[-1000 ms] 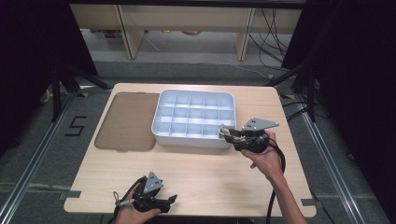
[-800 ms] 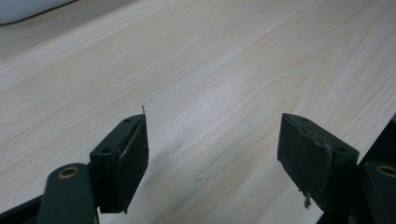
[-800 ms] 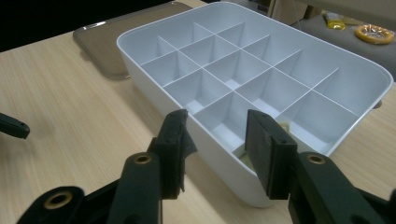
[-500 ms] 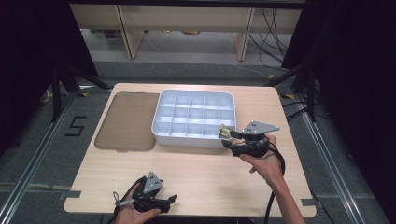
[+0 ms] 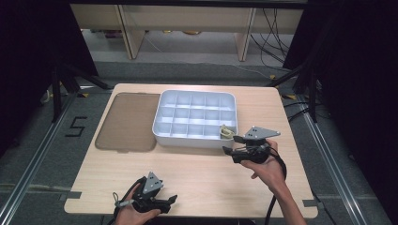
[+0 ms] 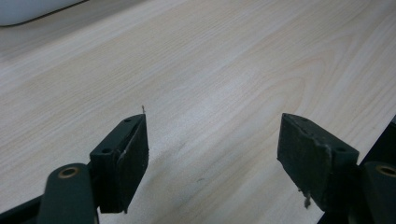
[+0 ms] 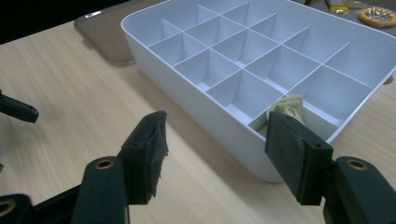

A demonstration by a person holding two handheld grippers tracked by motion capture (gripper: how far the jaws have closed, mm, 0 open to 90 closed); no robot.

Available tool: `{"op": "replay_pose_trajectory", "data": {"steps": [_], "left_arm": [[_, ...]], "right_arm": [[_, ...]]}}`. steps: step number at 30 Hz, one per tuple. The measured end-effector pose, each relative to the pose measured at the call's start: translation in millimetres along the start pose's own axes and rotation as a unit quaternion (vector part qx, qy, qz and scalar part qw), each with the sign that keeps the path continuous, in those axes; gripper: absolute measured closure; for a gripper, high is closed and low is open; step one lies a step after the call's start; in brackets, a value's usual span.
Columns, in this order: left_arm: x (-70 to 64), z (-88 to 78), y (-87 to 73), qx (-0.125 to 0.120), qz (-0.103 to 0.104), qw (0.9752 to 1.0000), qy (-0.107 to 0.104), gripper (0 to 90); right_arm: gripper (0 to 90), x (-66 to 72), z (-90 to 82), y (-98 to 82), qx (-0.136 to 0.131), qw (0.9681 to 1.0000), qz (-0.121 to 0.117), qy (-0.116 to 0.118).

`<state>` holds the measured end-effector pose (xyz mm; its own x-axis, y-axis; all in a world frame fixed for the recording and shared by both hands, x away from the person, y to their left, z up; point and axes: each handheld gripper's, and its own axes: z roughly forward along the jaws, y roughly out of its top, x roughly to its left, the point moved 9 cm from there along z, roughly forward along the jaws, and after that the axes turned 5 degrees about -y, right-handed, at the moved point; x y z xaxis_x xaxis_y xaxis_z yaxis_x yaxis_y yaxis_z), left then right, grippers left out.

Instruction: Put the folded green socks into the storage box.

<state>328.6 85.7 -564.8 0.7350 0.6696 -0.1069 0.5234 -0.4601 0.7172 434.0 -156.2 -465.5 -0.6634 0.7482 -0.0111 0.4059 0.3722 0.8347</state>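
Both grippers' jaws are released: right gripper (image 5: 231, 144) beside the tray (image 5: 162, 133), left gripper (image 5: 172, 200) at the worktop's (image 5: 206, 178) near edge.

We see a white compartment tray (image 5: 195, 117) sitting flat on the far middle of the wooden table, its inside split by thin walls into a grid of square cells, three rows by four across. Nearly all the cells look bare and white. In the near right corner cell (image 5: 227, 131) we find a small crumpled beige object (image 7: 289, 108), soft-looking and resting against the cell's walls; what it is we cannot tell. Just left of the tray, touching or nearly touching its left wall, lies a flat translucent brown lid (image 5: 127, 121) with rounded corners.
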Motion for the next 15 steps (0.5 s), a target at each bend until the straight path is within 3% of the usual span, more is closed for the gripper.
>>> {"op": "replay_pose_trajectory", "data": {"steps": [4, 5, 7, 10, 11, 15], "left_arm": [[-0.5, 0.6, 0.6, -0.004, -0.005, 1.0000, -0.001, 24.6], [0.0, 0.4, 0.3, -0.002, -0.002, 1.0000, 0.001, 24.6], [0.4, 0.1, 0.6, -0.002, 0.001, 1.0000, 0.001, 24.6], [0.6, 0.0, 0.7, -0.001, 0.005, 1.0000, 0.000, 24.6], [0.7, 0.1, 0.7, -0.002, 0.004, 1.0000, 0.000, 24.6], [-0.8, 1.1, 0.7, -0.007, -0.007, 1.0000, -0.002, 24.6]], "right_arm": [[37.4, 1.7, -0.7, -3.6, 0.001, 1.0000, 0.006, 0.002], [37.2, 0.1, -0.9, -3.6, -0.002, 1.0000, -0.005, 0.001], [36.8, 1.4, -2.2, -6.5, 0.005, 1.0000, 0.001, 0.002], [36.1, 0.3, -2.5, -9.6, 0.007, 0.9999, -0.011, -0.001], [36.1, 1.6, -2.6, -10.4, 0.003, 1.0000, -0.004, -0.001], [35.3, 2.4, -3.7, -16.6, 0.012, 0.9999, -0.004, 0.005]]}}
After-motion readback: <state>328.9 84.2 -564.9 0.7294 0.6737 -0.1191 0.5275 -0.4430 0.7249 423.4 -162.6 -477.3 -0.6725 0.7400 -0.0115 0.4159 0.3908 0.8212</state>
